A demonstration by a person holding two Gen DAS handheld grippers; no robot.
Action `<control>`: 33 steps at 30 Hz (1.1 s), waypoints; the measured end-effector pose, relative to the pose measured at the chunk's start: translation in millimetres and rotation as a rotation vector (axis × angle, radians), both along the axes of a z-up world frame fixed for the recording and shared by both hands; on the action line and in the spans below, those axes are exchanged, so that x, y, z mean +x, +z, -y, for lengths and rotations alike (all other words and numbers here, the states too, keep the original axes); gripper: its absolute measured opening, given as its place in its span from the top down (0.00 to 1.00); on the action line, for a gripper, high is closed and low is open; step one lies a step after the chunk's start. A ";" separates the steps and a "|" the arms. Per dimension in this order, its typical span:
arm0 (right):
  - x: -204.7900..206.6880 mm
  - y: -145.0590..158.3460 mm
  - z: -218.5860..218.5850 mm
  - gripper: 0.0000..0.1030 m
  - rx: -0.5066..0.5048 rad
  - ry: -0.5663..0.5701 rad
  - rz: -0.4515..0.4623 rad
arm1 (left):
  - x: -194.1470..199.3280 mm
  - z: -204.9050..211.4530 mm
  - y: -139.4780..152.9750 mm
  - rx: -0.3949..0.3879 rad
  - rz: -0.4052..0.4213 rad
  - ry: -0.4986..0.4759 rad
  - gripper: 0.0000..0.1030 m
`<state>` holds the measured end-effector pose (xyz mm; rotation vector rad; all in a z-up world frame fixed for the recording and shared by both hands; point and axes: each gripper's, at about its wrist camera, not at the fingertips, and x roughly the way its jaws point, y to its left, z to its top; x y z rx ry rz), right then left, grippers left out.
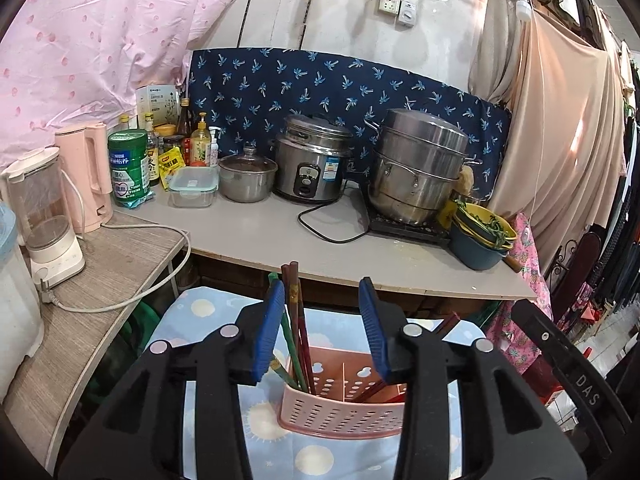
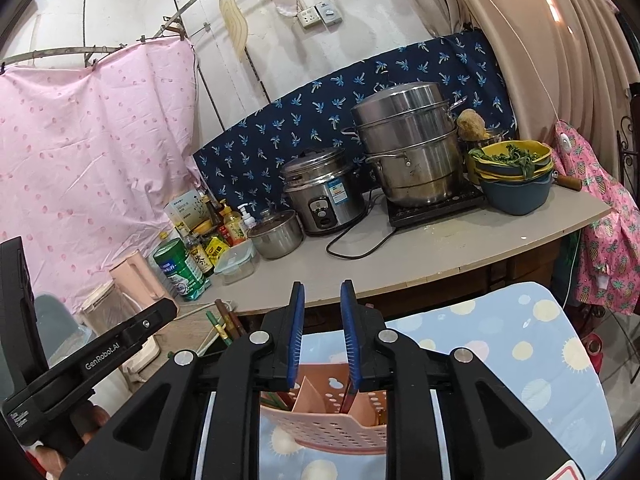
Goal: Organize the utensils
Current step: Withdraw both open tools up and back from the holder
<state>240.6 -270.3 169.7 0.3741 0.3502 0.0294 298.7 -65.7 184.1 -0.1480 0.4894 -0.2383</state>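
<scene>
Over pink utensil caddy point(image 1: 344, 408), L claw point(image 1: 326, 330) & R claw point(image 2: 322, 334) tilt down, both spread, empty.

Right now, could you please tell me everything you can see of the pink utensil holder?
The utensil holder is a pink plastic basket with perforated walls and inner dividers. It stands upright on a blue patterned cloth, below the counter's edge. Chopsticks lean in its left compartment, more in another. No pads touch it.

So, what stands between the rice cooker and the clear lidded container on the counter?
A small steel pot with a glass lid stands between the rice cooker and the container; the left wrist view shows it.
</scene>
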 end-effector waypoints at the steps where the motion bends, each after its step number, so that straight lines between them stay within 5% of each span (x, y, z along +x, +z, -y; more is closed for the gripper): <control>1: -1.2 0.9 -1.0 0.81 -0.003 0.001 0.000 | -1.5 -0.3 0.5 0.003 0.001 0.001 0.64; 8: -15.4 2.8 -7.9 0.71 -0.018 0.009 -0.005 | -14.3 -3.0 3.2 0.021 0.003 -0.002 0.62; 13: -29.0 -1.2 -14.6 0.62 -0.043 0.013 -0.023 | -27.4 -4.9 -3.5 0.044 -0.013 0.007 0.43; 29: -70.8 -39.5 -32.4 0.60 -0.130 0.004 -0.164 | -63.1 -10.8 -47.9 0.130 -0.152 0.036 0.37; 33: -80.6 -46.0 -38.2 0.51 -0.166 0.001 -0.193 | -72.1 -10.6 -57.1 0.151 -0.177 0.040 0.36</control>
